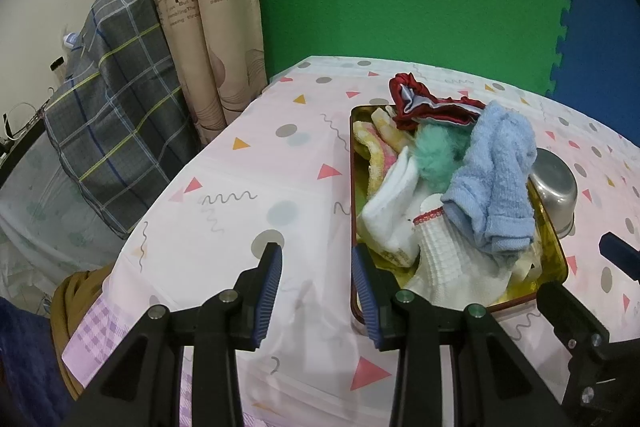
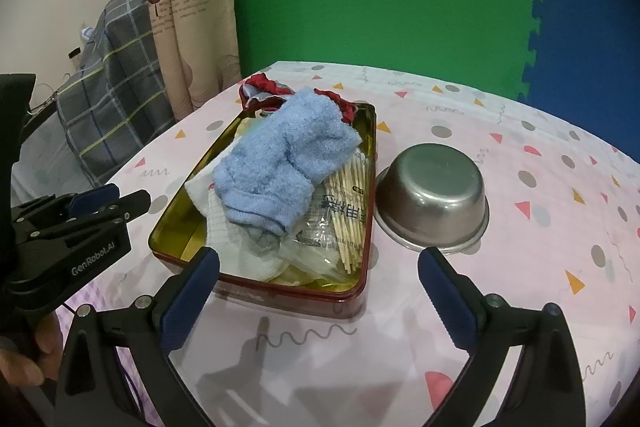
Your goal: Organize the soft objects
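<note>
Tin (image 1: 558,259): rectangular, red outside, gold inside, lid off, on the bench (image 1: 248,163); stands lengthwise away from both cameras.
Contents, soft: blue towel (image 2: 280,167) bunched on top of the heap; white ribbed cloths (image 1: 436,259) beneath, toward the near end; yellow-and-pink cloth (image 1: 378,147) at the far left side; green fluffy piece (image 1: 434,157) in the middle; red-trimmed fabric (image 1: 420,103) draped over the far rim, partly outside.
Contents, other: clear packet of toothpicks (image 2: 344,211) along the right wall, under the towel's edge.
Steel bowl (image 2: 434,195): upside down on the bench, just beside the tin's right wall, apart from the soft things.
Progress, as judged: soft items already gathered in the tin but piled loose and unfolded; red fabric hanging over the rim; tidying or sorting apparently left, nothing lifted at present. Whether any item belongs elsewhere cannot be told.
Left claw (image 1: 317,281): moderately parted, nothing between the pads; right pad close by the tin's near left corner, left pad over bare cloth; soft heap ahead and to the right.
Right claw (image 2: 320,291): spread wide, empty; near end of the tin ahead between the pads, blue towel ahead and above centre, bowl ahead of the right pad.
Person's hand (image 2: 24,359): gripping the left claw's handle, at the left edge of the right view.
</note>
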Demonstrator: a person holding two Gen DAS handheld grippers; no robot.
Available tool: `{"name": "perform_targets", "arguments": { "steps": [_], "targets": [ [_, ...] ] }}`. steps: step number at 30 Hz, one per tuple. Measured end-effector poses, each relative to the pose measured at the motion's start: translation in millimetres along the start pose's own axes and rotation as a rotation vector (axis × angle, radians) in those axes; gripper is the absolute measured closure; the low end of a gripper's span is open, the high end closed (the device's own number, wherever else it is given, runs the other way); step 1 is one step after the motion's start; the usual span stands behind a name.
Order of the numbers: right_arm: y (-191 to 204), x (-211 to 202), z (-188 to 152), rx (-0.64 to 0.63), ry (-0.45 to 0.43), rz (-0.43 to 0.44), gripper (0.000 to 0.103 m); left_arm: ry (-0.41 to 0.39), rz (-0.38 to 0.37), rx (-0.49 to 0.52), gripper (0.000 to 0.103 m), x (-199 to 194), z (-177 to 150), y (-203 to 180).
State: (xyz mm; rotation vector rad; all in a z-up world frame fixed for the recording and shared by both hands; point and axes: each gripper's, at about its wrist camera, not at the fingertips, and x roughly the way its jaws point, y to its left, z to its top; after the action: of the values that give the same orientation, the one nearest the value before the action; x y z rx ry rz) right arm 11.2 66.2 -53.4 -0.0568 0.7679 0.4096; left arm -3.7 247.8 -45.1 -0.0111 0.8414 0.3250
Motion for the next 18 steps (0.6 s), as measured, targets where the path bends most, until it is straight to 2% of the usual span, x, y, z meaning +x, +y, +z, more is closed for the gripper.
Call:
{"name": "perform_targets", "arguments": {
  "steps": [18],
  "targets": [
    [-0.5,4.2,-3.2,-0.005,0.016,0.004,0.004,0.006,-0.002,-0.001,0.066,0.9,0.3,-0.2]
  ]
}}
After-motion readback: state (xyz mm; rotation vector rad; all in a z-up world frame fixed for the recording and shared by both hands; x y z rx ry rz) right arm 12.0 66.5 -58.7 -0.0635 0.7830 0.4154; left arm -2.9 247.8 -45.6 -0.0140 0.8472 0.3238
